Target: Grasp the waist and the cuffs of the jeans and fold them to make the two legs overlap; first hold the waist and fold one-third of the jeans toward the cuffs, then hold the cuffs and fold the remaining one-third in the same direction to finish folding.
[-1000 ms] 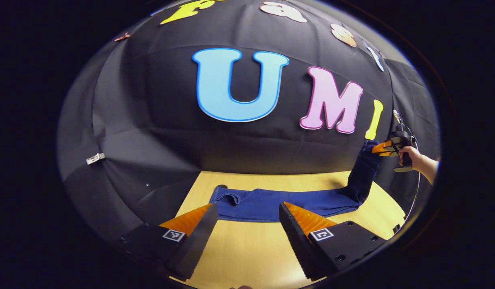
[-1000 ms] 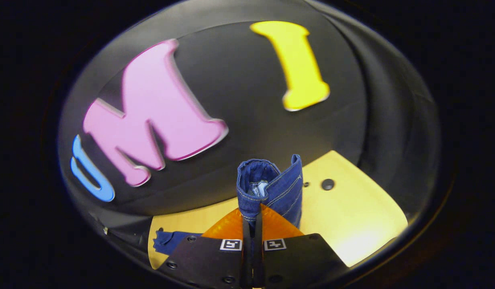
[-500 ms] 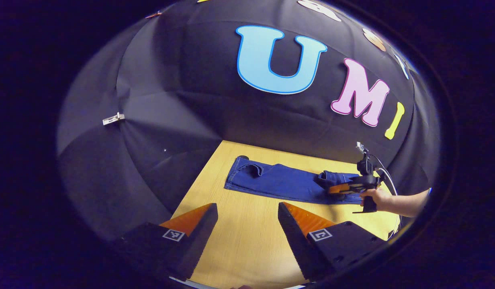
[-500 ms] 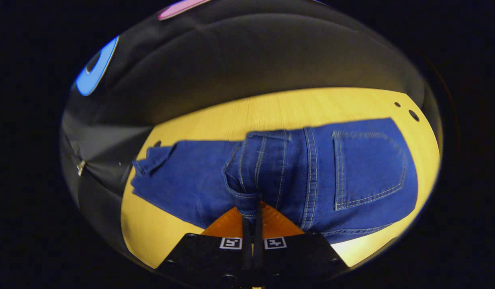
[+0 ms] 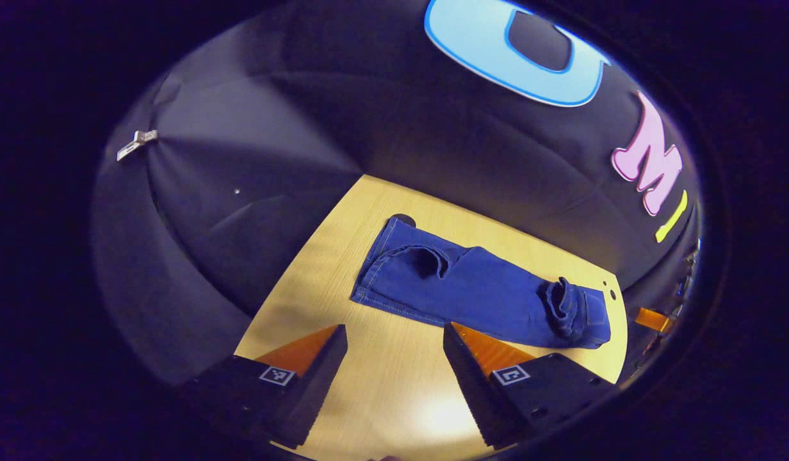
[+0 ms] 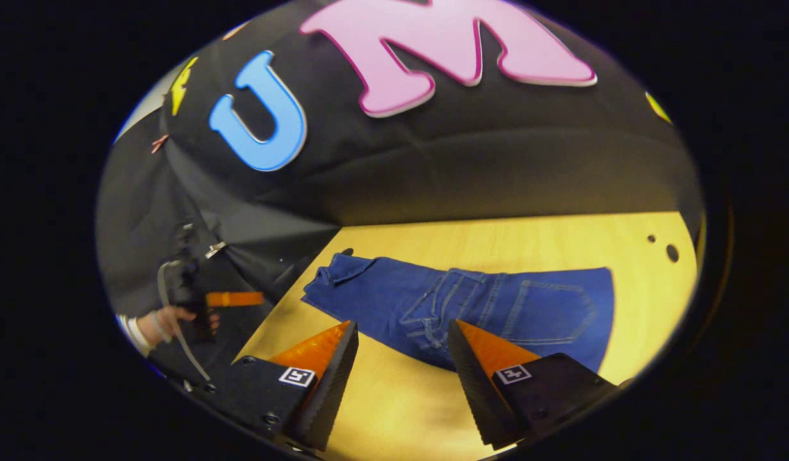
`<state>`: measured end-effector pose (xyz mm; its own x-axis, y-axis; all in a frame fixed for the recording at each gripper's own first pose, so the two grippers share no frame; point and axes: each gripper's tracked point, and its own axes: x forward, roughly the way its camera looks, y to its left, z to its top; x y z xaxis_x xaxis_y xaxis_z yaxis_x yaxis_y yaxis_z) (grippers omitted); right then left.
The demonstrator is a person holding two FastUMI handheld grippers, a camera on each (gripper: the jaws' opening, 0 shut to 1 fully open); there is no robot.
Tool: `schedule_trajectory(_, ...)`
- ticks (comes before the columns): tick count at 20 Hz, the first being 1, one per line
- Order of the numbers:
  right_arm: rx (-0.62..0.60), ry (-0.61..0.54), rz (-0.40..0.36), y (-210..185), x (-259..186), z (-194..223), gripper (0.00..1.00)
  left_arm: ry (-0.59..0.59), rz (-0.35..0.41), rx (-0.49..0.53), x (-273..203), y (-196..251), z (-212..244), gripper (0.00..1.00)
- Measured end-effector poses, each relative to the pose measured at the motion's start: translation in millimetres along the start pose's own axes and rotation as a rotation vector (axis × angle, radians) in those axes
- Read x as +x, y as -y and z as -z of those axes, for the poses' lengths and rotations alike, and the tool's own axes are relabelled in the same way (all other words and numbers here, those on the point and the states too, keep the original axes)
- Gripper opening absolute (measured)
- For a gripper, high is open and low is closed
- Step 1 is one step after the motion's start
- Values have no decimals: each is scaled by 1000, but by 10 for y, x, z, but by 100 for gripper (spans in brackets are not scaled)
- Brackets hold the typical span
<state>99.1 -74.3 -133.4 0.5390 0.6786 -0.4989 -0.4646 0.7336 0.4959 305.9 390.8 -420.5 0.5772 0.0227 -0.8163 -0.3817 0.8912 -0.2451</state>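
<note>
Blue jeans, waist third folded over the legs, lie flat on the surface just ahead of my right tool and left tool, both spread wide and empty.

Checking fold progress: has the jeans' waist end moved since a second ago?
Yes. The waist end went from raised before the booth wall down onto the table, folded over the legs.

No readable text or labels; small square coded markers sit on the gripper fingers, not legible.
</note>
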Motion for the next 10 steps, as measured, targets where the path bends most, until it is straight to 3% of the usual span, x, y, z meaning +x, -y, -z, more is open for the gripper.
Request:
schedule_trajectory(2,-1,-11,50,219,-389,125,86,-61,-14,-28,407,-9,-167,96)
schedule_trajectory(5,59,-54,136,622,-855,463,86,-118,-70,34,890,-103,-360,96)
schedule_trajectory(7,101,-81,182,826,-1027,675,86,-173,-124,88,1134,-199,-351,96)
schedule_trajectory(10,154,-101,223,990,-1198,806,86,-250,-154,75,1339,-299,-230,97)
